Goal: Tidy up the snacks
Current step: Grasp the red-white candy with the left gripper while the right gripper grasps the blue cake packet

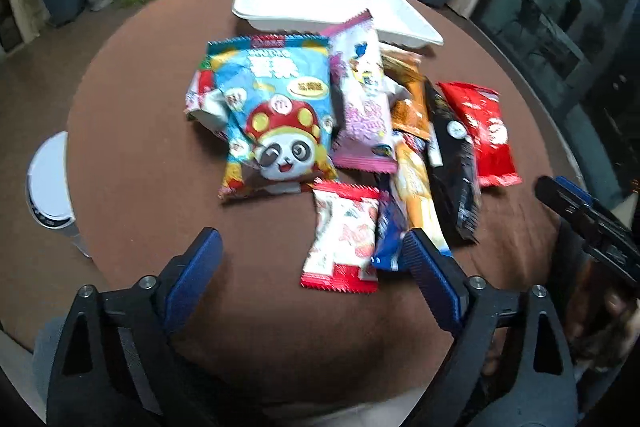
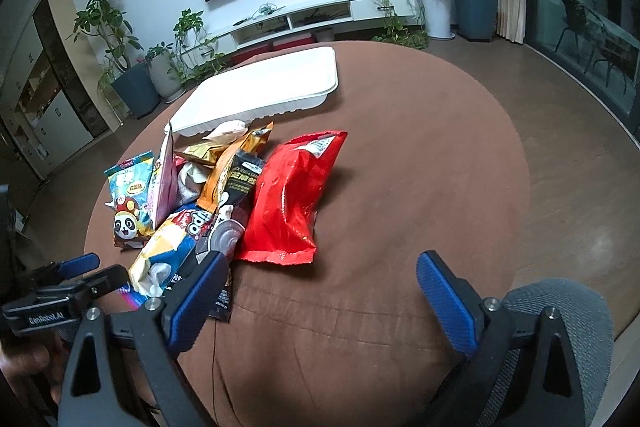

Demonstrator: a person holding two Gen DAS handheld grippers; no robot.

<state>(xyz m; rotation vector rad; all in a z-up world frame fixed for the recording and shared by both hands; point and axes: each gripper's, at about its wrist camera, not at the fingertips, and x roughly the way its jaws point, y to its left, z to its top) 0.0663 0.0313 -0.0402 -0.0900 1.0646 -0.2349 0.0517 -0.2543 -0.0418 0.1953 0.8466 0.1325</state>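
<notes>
Nothing sorted yet: the snack pile [image 1: 344,131] lies beside the empty white tray [image 1: 320,3], both tools [image 1: 312,251] [image 2: 320,279] spread, holding nothing.

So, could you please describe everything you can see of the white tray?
The white tray is a shallow rectangle with rounded corners, a flat rim and ribbed side walls, apparently thin plastic or foam. It looks empty. It lies flat on the brown tablecloth just beyond the snack pile, whose farthest packets reach its near edge.
</notes>
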